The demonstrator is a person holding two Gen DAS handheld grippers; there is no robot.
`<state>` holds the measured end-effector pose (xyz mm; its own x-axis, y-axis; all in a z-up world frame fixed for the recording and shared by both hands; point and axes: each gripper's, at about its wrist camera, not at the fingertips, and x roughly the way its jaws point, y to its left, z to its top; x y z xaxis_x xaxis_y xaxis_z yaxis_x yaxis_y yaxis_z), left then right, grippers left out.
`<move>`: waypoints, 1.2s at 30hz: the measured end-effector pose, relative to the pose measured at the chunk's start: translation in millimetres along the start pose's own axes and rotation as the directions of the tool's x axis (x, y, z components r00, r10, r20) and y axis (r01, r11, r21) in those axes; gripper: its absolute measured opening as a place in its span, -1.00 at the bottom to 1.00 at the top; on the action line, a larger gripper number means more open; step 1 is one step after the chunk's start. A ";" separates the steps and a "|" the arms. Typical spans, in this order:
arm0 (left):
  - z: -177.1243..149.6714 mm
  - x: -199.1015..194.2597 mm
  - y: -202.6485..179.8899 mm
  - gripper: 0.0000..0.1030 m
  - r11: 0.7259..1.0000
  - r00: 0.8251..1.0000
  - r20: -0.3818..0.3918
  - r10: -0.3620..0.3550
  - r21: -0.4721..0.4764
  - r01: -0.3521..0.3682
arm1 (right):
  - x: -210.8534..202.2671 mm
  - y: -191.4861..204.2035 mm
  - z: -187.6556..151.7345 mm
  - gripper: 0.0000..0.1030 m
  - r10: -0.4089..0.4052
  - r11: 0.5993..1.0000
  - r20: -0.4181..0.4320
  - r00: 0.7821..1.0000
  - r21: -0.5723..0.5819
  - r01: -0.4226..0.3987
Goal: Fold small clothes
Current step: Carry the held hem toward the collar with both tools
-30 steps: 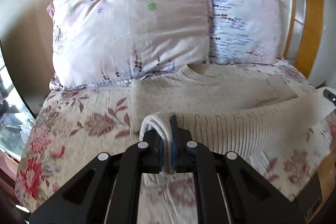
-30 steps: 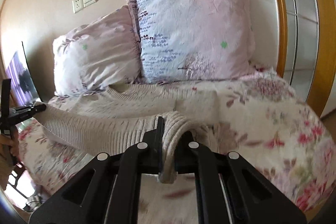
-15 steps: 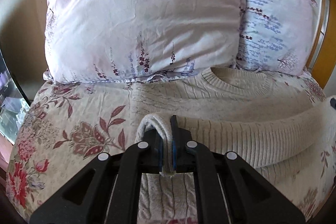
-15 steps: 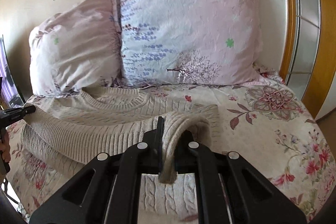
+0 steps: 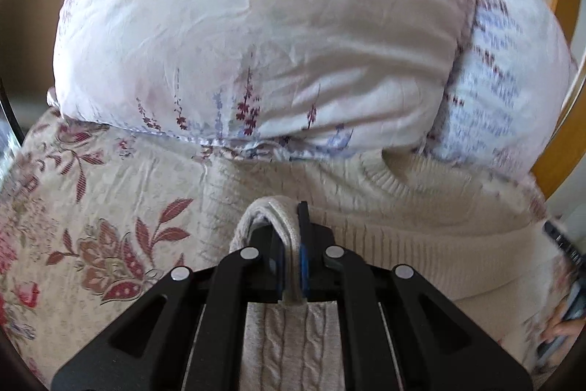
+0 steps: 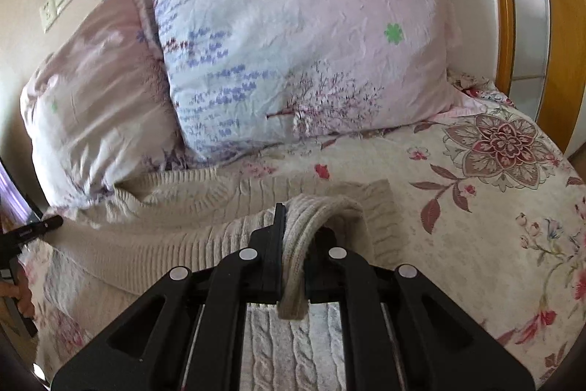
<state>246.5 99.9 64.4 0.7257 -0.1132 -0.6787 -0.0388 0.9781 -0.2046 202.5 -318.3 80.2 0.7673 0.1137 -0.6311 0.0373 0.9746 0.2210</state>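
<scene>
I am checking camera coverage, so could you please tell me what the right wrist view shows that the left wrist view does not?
Only the right wrist view shows the wall socket plate, the large flower medallion on the bedsheet and the right tool shut on the sweater hem. Only the left wrist view shows the left tool shut on the hem's other corner. Both show the cream knitted sweater, two pillows and the floral bedsheet.

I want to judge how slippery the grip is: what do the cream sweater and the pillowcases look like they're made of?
The sweater looks like a thick, matte knit, perhaps wool or acrylic: ribbed hem and cable pattern show. Both the left gripper and the right gripper pinch its bunched edge. The pillows look like thin, smooth woven fabric, likely cotton, with fine crinkles and a slight sheen.
</scene>
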 end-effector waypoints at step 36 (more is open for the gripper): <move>22.6 37.0 -24.3 0.22 0.971 0.985 0.005 0.175 0.166 -0.173 | 28.8 -34.2 18.9 0.25 -0.037 0.970 -0.105 0.994 0.236 0.061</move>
<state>289.9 75.9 60.2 0.7113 0.0606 -0.7003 -0.0494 0.9981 0.0362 235.4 -351.9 68.5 0.6943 0.0973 -0.7131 0.2342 0.9063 0.3517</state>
